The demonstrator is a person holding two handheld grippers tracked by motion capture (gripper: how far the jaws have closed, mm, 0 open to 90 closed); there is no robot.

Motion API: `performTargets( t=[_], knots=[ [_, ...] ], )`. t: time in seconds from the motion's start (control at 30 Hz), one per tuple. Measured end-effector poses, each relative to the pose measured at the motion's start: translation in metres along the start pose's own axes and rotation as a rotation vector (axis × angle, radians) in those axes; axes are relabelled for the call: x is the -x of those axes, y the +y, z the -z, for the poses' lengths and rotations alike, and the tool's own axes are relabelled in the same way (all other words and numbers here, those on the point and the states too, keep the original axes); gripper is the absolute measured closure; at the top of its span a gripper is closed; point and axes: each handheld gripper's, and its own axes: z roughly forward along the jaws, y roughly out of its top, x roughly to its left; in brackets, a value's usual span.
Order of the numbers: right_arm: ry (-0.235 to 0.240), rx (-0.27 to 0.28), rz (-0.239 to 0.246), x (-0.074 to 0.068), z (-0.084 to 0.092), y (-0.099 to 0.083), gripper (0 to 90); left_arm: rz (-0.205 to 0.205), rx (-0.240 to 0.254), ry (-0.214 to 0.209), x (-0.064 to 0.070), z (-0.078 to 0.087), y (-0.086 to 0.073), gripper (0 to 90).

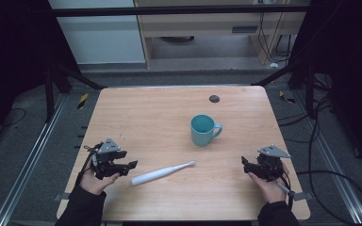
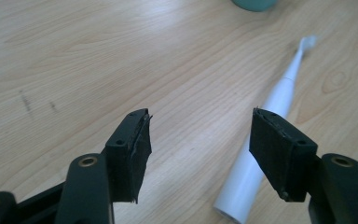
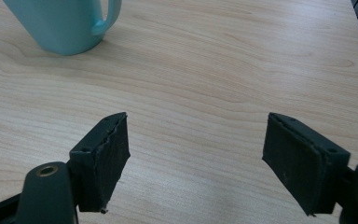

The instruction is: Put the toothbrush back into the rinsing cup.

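Note:
A white electric toothbrush [image 1: 161, 173] lies flat on the wooden table [image 1: 169, 108], its brush head pointing right toward the table's middle. A teal mug [image 1: 203, 130] stands upright behind it, handle to the right. My left gripper [image 1: 133, 165] rests at the front left, open, just left of the toothbrush's handle end. In the left gripper view the toothbrush [image 2: 265, 126] runs past the right jaw, and nothing sits between the jaws. My right gripper [image 1: 243, 162] is open at the front right, empty. The mug [image 3: 67, 23] shows at the upper left of the right gripper view.
A small dark round hole cover [image 1: 213, 99] sits near the table's far edge. Black frame struts and cables surround the table on the floor at both sides. Bare wood lies between the two grippers and around the mug.

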Motion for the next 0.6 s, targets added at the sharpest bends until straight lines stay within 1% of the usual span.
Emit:
performTargets(
  t=[0.03,0.07,0.17,0.3,0.37,0.4,0.43,0.47,0.5,0.57,0.6],
  knots=[
    [0.0,0.0,0.0,0.0,0.0,0.0,22.5,0.0,0.0,0.0,0.0,0.0,0.0,38.0],
    [-0.002,-0.001,0.001,0.0,0.0,0.0,22.5,-0.007,-0.013,-0.014,0.002,-0.001,0.002,38.0],
    [-0.006,-0.002,0.007,0.001,-0.001,0.0,22.5,-0.038,-0.039,-0.04,0.007,-0.003,0.006,38.9],
    [-0.008,-0.006,0.007,0.001,-0.001,-0.001,22.5,-0.083,-0.067,-0.067,0.013,-0.005,0.013,39.9],
    [-0.013,-0.01,0.012,0.001,-0.001,-0.001,22.7,-0.107,-0.089,-0.079,0.015,-0.007,0.016,39.8],
    [-0.012,-0.007,0.01,0.001,-0.001,-0.001,22.8,-0.128,-0.107,-0.089,0.017,-0.009,0.018,39.6],
    [-0.012,-0.007,0.01,0.001,-0.001,-0.001,22.8,-0.128,-0.107,-0.089,0.017,-0.009,0.018,39.8],
    [-0.012,-0.006,0.009,0.002,-0.001,-0.001,22.8,-0.138,-0.123,-0.099,0.017,-0.012,0.02,40.1],
    [-0.012,-0.006,0.009,0.002,-0.001,-0.001,22.8,-0.138,-0.123,-0.099,0.017,-0.012,0.02,40.2],
    [-0.011,-0.012,0.01,0.002,-0.001,-0.001,22.8,-0.148,-0.146,-0.107,0.017,-0.016,0.021,40.5],
    [-0.009,-0.018,0.008,0.001,-0.002,-0.001,22.7,-0.155,-0.167,-0.118,0.017,-0.02,0.022,40.5]
  ],
)
